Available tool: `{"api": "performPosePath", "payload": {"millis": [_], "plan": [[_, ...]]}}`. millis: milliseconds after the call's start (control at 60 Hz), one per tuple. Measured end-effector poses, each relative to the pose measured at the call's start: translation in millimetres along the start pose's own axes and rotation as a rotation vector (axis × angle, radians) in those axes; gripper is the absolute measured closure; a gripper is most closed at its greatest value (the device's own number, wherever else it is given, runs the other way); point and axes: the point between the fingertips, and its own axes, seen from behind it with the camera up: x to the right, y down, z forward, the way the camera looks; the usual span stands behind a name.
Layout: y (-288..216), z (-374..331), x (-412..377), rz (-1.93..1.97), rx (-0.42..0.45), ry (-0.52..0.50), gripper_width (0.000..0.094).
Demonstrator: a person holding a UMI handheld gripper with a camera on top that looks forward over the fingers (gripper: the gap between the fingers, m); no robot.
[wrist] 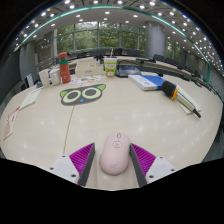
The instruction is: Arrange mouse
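Note:
A pale pink computer mouse (115, 154) lies lengthwise between my fingers, its front pointing away from me over the beige table (120, 110). My gripper (114, 160) is shut on the mouse, and both purple pads (84, 158) press against its sides. A mat with an owl face (83, 94) lies on the table well beyond the fingers and a little to the left. I cannot tell whether the mouse rests on the table or is held just above it.
Papers (12, 118) lie along the table's left side. A blue book (147, 82) and a dark-and-orange object (170, 90) lie at the far right. An orange bottle (64, 68) and boxes (88, 67) stand at the back.

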Motion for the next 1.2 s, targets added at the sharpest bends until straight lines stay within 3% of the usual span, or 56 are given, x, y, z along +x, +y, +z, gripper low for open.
{"api": "performPosePath", "payload": {"millis": [67,333,483,733,833,933,1133,1200], "plan": [[-5,7,1,-0.007,0.004,0.018,0.0454],[-11,13,6,-0.009,-0.024,0.094,0.0584],[-42,8,11,0.014,-0.032,0.154,0.0595],[-218,21,-23,-0.006,0.191,0.147,0.0596],[-257,57,-59,-0.032,0.217,0.095,0.0596],[-258,104,-93,-0.060,0.182,0.045,0.0597],[-210,184,-138,-0.101,0.048,-0.017,0.0593],[-197,199,-142,-0.096,0.015,-0.010,0.0545]]}}
